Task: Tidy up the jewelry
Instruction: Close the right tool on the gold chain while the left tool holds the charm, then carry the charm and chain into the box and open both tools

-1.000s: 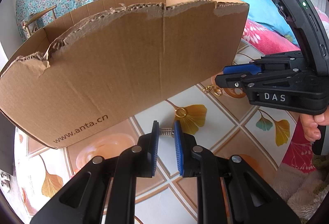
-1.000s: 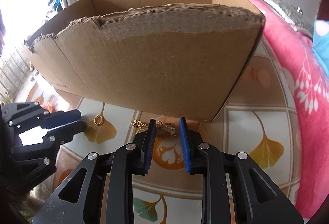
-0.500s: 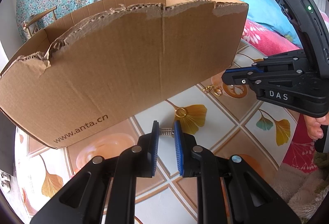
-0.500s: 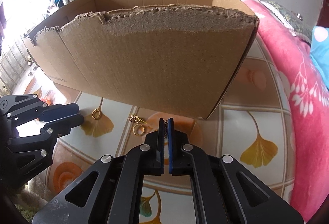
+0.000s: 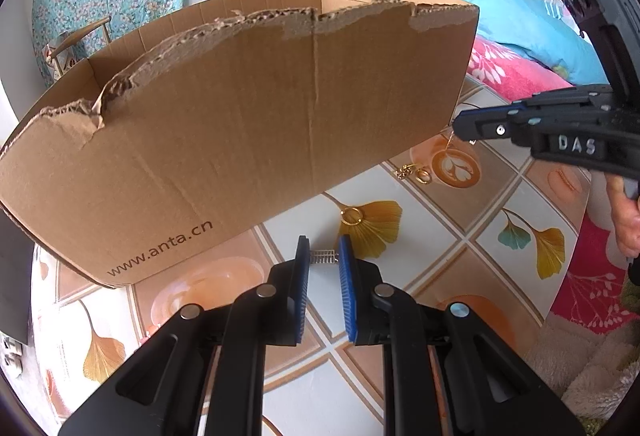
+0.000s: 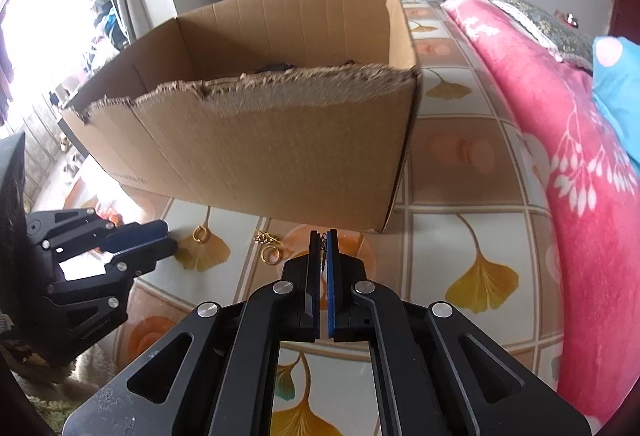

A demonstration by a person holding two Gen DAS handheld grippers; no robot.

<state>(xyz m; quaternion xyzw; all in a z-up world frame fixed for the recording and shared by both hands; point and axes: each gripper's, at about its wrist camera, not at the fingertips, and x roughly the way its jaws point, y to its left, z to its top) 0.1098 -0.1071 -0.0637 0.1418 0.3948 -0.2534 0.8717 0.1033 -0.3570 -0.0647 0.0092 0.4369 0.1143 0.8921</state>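
My left gripper [image 5: 324,256] is shut on a small ridged silver piece [image 5: 324,257] that spans the gap between its blue pads, low over the tablecloth. My right gripper [image 6: 323,254] is shut on a thin gold chain [image 6: 323,256], which hangs from its tips [image 5: 450,140] beside the box corner. From the right wrist, the left gripper [image 6: 170,239] shows at the left. Loose on the cloth lie a gold ring [image 5: 351,215] on a yellow leaf print, a small gold cluster [image 5: 405,170] and another gold ring [image 5: 423,177].
A torn-edged cardboard box [image 5: 240,135] stands open-topped just behind both grippers, something dark inside [image 6: 276,67]. The table [image 5: 460,236] carries a ginkgo-print cloth. A pink blanket [image 6: 580,175] runs along the right. A hand [image 5: 626,220] holds the right gripper.
My right gripper closed on the gold chain and rose with it, leaving the gold cluster and ring on the cloth. The left gripper kept still with its silver piece.
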